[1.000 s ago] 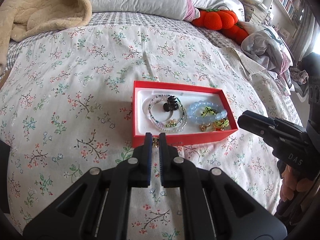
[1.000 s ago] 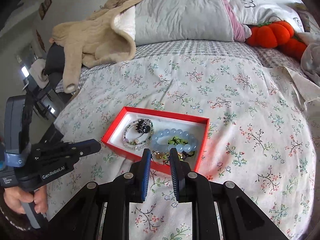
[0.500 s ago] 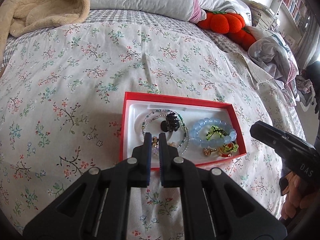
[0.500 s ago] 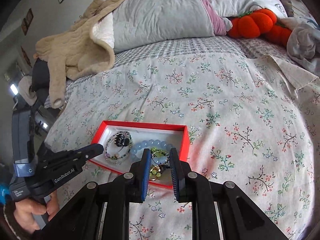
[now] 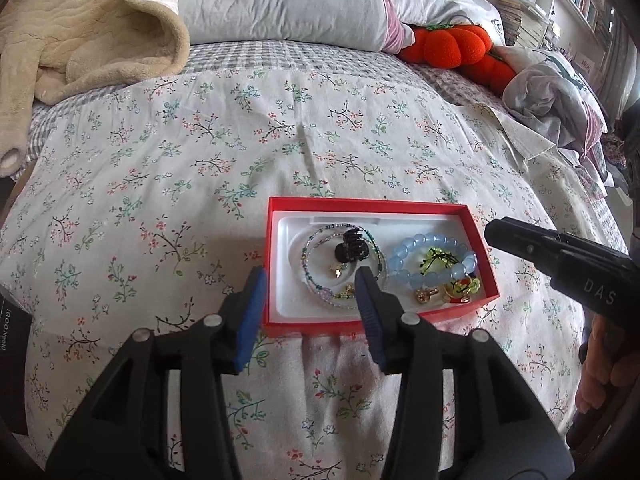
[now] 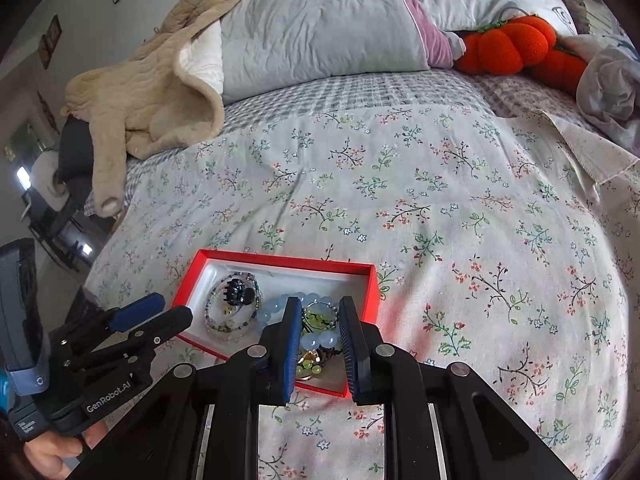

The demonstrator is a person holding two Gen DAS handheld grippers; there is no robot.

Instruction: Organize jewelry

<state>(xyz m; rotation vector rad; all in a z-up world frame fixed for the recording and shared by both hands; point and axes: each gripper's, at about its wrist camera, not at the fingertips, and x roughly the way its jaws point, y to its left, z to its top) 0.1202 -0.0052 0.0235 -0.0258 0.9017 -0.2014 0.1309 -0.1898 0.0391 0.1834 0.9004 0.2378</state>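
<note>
A red jewelry box (image 5: 276, 216) with a white lining lies on the flowered bedspread; it also shows in the right wrist view (image 6: 280, 258). Inside are a thin beaded bracelet (image 5: 310, 242), a black hair claw (image 5: 352, 246), a blue bead bracelet (image 5: 416, 246), a small gold earring (image 5: 337, 272) and gold charms (image 5: 424, 295). My left gripper (image 5: 310, 278) is open and empty, its jaws straddling the box's near left corner. My right gripper (image 6: 320, 308) is slightly open and empty, over the box's right end above the blue bracelet (image 6: 272, 306).
A beige fleece jacket (image 5: 80, 32) and grey pillows (image 5: 280, 0) lie at the head of the bed. An orange pumpkin plush (image 5: 452, 44) and crumpled clothes (image 5: 560, 88) sit at the far right. The flowered sheet (image 5: 200, 152) surrounds the box.
My left gripper, shut on a small gold piece before, has opened over the box, and an earring now lies inside. My right gripper has shifted over the box's right end.
</note>
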